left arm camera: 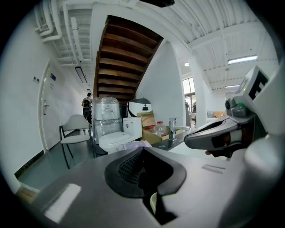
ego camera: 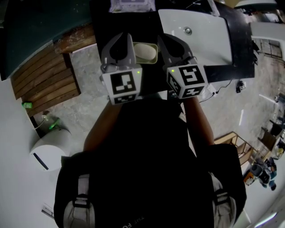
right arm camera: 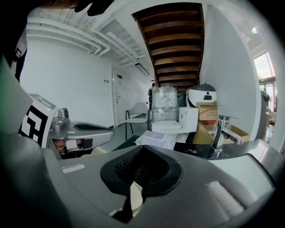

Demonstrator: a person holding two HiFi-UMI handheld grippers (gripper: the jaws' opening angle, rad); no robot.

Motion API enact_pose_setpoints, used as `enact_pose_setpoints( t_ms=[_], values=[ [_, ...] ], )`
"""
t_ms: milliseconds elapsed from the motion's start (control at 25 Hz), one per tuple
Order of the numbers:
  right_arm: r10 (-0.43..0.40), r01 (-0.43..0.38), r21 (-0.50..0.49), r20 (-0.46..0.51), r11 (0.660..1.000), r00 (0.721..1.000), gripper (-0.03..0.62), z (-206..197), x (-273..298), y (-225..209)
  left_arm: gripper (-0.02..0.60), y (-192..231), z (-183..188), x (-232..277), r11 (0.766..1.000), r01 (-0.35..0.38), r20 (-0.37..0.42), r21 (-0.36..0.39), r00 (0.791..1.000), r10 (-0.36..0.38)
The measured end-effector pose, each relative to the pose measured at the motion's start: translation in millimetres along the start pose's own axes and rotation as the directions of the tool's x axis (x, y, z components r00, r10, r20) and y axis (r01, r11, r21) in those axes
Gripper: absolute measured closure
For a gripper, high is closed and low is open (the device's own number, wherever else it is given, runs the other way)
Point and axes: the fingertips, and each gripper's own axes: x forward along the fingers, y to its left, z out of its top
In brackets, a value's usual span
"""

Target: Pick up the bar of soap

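In the head view a pale cream, rounded bar of soap (ego camera: 145,52) lies on the black counter (ego camera: 147,24), partly hidden by the two grippers. My left gripper (ego camera: 119,43) hangs just left of it and my right gripper (ego camera: 172,43) just right of it, both above the counter and side by side. In the left gripper view the left gripper (left arm camera: 147,178) has its jaws together with nothing between them. The right gripper (right arm camera: 136,178) stands the same way in its own view. A cream sliver shows below each pair of jaws.
A white basin (ego camera: 196,31) with a chrome tap (right arm camera: 220,129) sits in the counter to the right. A plastic-wrapped packet (ego camera: 131,5) lies at the counter's far edge. Wooden steps (ego camera: 44,75) lie left. A toilet (left arm camera: 113,139), a chair (left arm camera: 75,129) and a distant person (left arm camera: 87,103) are beyond.
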Motion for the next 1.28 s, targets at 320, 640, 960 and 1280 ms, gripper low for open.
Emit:
enact_pose_setpoints(
  t_ms=[320,640,960,1280],
  values=[
    [0.194,-0.210,-0.081,-0.170,0.974,0.966,0.575,-35,7,14,0.583,-5,-8,5,1.000,-0.024,-0.019,-0.003,1.000,0.023],
    [0.309,-0.363,-0.116,-0.328,0.925,0.893,0.407,-66,11,35,0.583,-2,-17,3,0.999,-0.029,-0.031,-0.013,0.999,0.029],
    [0.296,-0.438,-0.211,-0.484,0.874,0.823,0.336,-99,19,40,0.583,3,-23,2,0.999,-0.033,-0.042,-0.019,0.999,0.032],
    [0.280,-0.480,-0.210,-0.593,0.852,0.755,0.290,-128,36,50,0.583,15,-31,3,0.999,-0.039,-0.052,-0.026,0.998,0.038]
  ],
)
